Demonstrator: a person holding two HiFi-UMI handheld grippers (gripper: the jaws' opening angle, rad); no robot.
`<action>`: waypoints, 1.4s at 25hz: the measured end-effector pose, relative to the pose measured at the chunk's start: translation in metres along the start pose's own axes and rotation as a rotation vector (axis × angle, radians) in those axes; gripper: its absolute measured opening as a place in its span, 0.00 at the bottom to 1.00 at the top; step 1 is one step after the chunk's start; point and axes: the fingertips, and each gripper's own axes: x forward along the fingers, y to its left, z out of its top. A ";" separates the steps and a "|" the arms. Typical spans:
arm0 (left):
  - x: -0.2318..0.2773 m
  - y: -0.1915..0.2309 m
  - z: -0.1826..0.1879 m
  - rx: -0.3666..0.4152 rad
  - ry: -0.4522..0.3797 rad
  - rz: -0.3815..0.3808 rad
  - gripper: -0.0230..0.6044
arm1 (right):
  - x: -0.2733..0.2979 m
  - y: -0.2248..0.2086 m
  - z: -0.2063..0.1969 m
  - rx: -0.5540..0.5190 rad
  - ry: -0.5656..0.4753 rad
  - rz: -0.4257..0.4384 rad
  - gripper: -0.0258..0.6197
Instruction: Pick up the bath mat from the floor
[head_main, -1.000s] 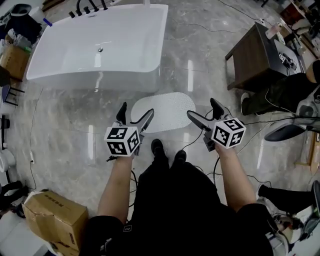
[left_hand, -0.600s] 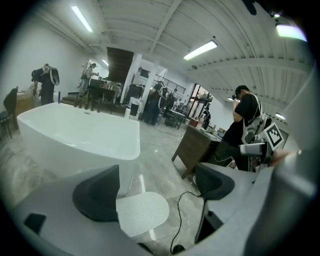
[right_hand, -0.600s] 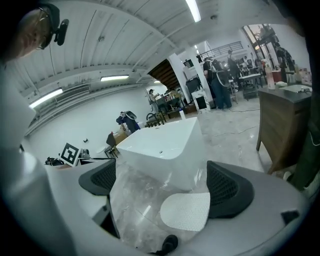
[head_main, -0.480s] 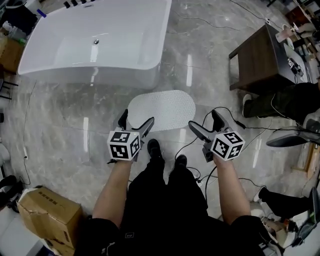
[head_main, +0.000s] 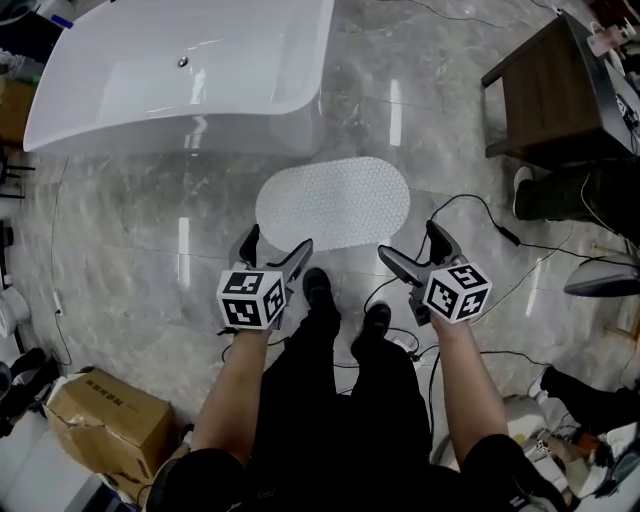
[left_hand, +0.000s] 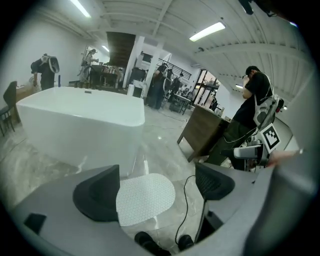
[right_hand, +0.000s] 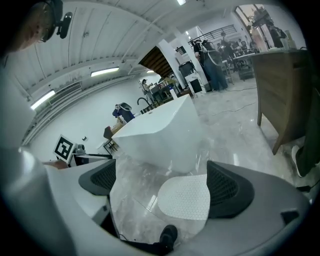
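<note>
The bath mat (head_main: 333, 203) is lying flat on the floor (head_main: 130, 230) just in front of the bathtub (head_main: 180, 80), on the person's side, w/ a strip of floor btwn mat and tub. The left gripper (head_main: 277, 240) is hovering w/ jaws spread wide and nothing btwn them. It's farther from the bathtub than the mat, near the mat's closer left edge. The right gripper (head_main: 408, 240) is also gaping wide and holding nothing, near the mat's closer right edge. In both gripper views the mat is showing thru the gap btwn the pads, untouched. The person's shoes (head_main: 318, 285) are standing btwn the grippers, beyond the mat from the bathtub.
</note>
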 end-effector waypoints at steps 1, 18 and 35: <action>0.007 0.005 -0.006 0.005 0.003 0.009 0.83 | 0.005 -0.006 -0.008 0.002 0.004 0.002 0.94; 0.170 0.071 -0.132 0.050 0.019 0.021 0.83 | 0.159 -0.136 -0.129 -0.058 0.080 0.048 0.94; 0.302 0.142 -0.232 0.111 0.014 0.000 0.83 | 0.273 -0.234 -0.197 -0.145 0.092 0.059 0.94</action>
